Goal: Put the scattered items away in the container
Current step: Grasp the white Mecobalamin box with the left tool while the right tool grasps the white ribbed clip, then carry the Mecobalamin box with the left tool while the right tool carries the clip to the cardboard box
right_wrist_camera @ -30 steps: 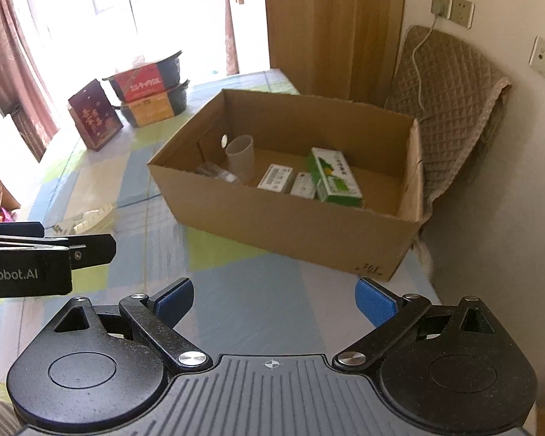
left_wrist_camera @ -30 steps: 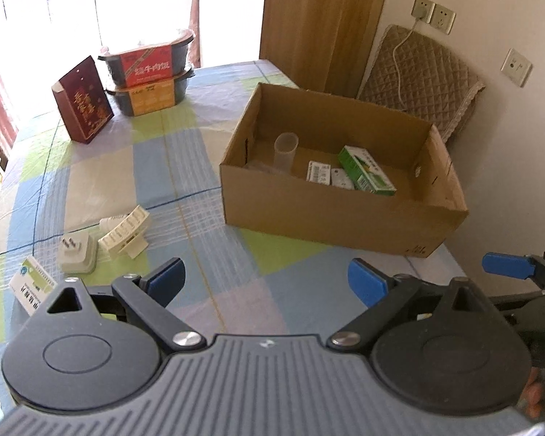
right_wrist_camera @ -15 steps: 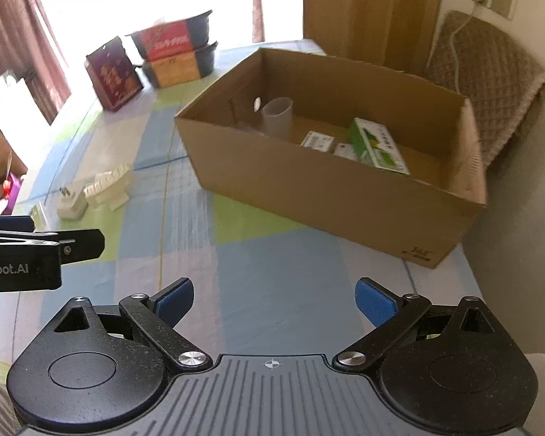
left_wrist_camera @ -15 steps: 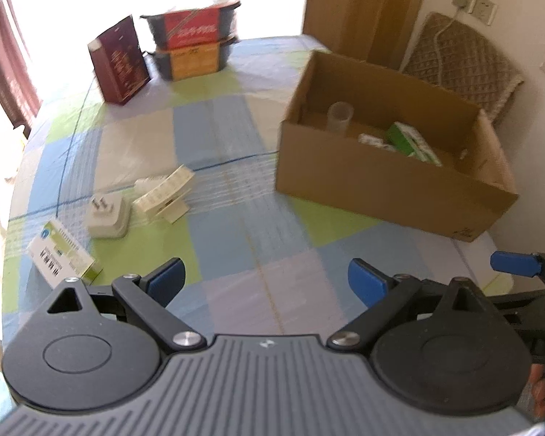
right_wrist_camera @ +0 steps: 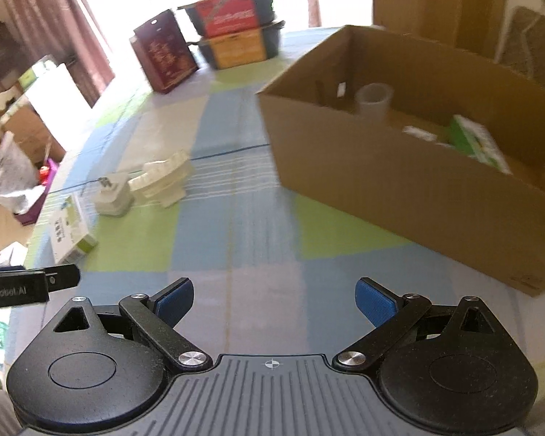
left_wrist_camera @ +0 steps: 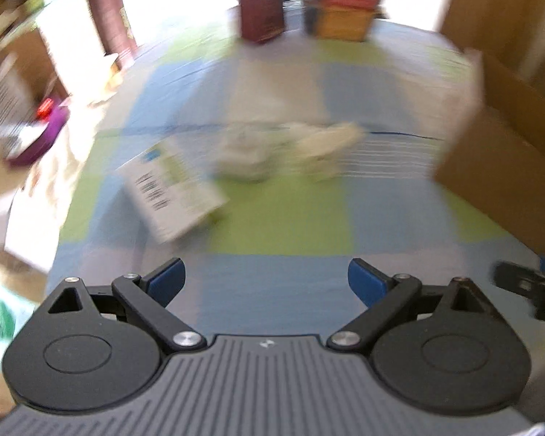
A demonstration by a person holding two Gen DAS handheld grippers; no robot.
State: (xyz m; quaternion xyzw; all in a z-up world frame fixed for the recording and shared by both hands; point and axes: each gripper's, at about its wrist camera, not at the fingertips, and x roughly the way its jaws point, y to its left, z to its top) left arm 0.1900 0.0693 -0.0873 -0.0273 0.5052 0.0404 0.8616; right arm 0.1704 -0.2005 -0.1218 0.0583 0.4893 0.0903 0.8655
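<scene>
The brown cardboard box [right_wrist_camera: 418, 189] stands on the checked tablecloth at the right and holds a clear cup [right_wrist_camera: 374, 100], a green carton [right_wrist_camera: 476, 143] and small packets. Left of it lie a white plug adapter [right_wrist_camera: 113, 196], a white ribbed clip [right_wrist_camera: 165, 178] and a white-green barcode box [right_wrist_camera: 71, 232]. The left wrist view is blurred; there the barcode box [left_wrist_camera: 170, 185], adapter [left_wrist_camera: 245, 160] and clip [left_wrist_camera: 325, 145] lie ahead of my left gripper [left_wrist_camera: 267, 279], which is open and empty. My right gripper [right_wrist_camera: 274, 299] is open and empty above bare cloth.
A maroon bag [right_wrist_camera: 163, 54] and two stacked dark food trays [right_wrist_camera: 236, 29] stand at the far end of the table. Bags and cartons lie on the floor past the left table edge [right_wrist_camera: 21, 167]. A padded chair [right_wrist_camera: 534, 47] is behind the box.
My left gripper has swung left, so the scattered items now lie ahead of it and the box sits at its right edge. The right gripper has also turned left. Both stay open.
</scene>
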